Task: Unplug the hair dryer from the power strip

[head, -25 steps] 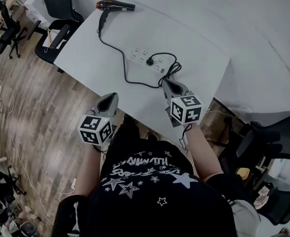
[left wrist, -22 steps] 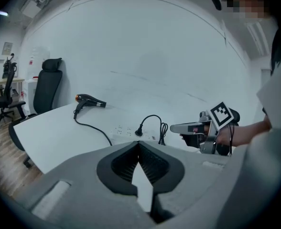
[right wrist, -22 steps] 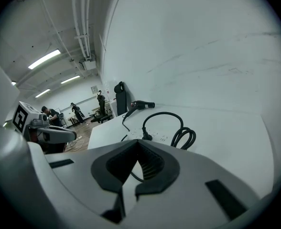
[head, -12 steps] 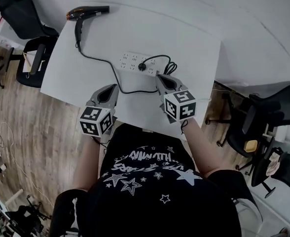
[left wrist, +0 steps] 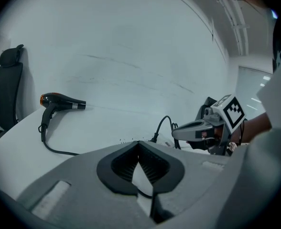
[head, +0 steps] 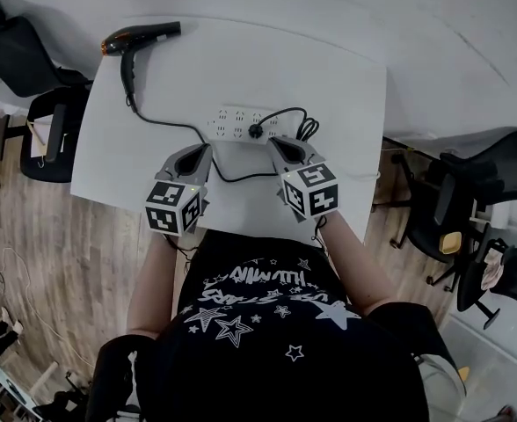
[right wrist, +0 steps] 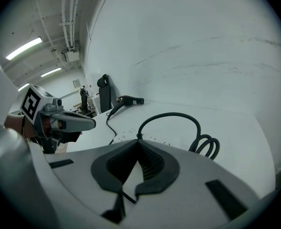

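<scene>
So: the small black plug (head: 257, 131) sits in a socket on the right half of the white oblong power strip (head: 236, 121), which lies flat mid-tabletop. Its black rubbery cord (head: 280, 112) arches up from the plug, bunches into a few coils (head: 308, 128) at the strip's right end, then runs back past the strip's near edge & out left to the black hair dryer with a copper-coloured tail (head: 140, 35), lying on its side at the far-left corner, well apart from the strip.

Handling, prob.: the plug is hard plastic, stiff and held by socket friction, so it wants a firm pinch on its body & a straight pull out of the socket. The cord is soft and springy, a poor place to grab. The strip looks light & would likely lift or slide w/ the plug, so it needs pinning down near the socket.

The left hand-held gripper (head: 192, 158) hovers just near-side of the strip's left part, jaws together, nothing in them. The right hand-held gripper (head: 287, 150) is just short of the plug and coils, jaws also closed & empty. Both point down-forward at the strip and neither touches it. Both need to open before any grasp.

The white tabletop (head: 346, 77) carries nothing else. Black office chairs stand left (head: 21, 51) and right (head: 474, 192) on the wood floor.
</scene>
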The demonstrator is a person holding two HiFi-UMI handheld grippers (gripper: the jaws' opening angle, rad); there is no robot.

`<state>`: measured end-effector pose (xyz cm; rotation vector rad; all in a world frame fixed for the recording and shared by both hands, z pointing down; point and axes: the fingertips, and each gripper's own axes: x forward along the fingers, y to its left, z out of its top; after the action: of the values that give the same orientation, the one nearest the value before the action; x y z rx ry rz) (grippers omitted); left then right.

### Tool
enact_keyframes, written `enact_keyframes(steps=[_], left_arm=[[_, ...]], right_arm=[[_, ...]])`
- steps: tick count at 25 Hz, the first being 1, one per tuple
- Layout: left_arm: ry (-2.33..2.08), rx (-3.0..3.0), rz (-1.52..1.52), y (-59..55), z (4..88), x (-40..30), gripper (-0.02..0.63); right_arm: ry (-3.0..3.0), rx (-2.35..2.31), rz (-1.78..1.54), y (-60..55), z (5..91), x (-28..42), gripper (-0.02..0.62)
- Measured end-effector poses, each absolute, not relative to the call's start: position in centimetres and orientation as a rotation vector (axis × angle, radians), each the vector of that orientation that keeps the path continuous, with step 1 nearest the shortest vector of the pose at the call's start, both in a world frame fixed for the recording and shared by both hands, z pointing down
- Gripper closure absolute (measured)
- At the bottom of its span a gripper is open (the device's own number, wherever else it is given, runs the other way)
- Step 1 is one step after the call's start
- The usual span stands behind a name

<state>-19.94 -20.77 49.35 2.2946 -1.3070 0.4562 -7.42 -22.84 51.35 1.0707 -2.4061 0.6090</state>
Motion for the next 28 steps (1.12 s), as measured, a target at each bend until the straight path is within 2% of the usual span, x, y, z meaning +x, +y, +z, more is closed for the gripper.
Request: enact_keyframes(steps=[28], left_arm=[[-1.109, 2.324, 0.669, -26.1, 55.0, -19.4, 0.597]], right_arm=[[-2.268, 1.133, 0.633, -25.7, 54.4, -7.7, 0.588]])
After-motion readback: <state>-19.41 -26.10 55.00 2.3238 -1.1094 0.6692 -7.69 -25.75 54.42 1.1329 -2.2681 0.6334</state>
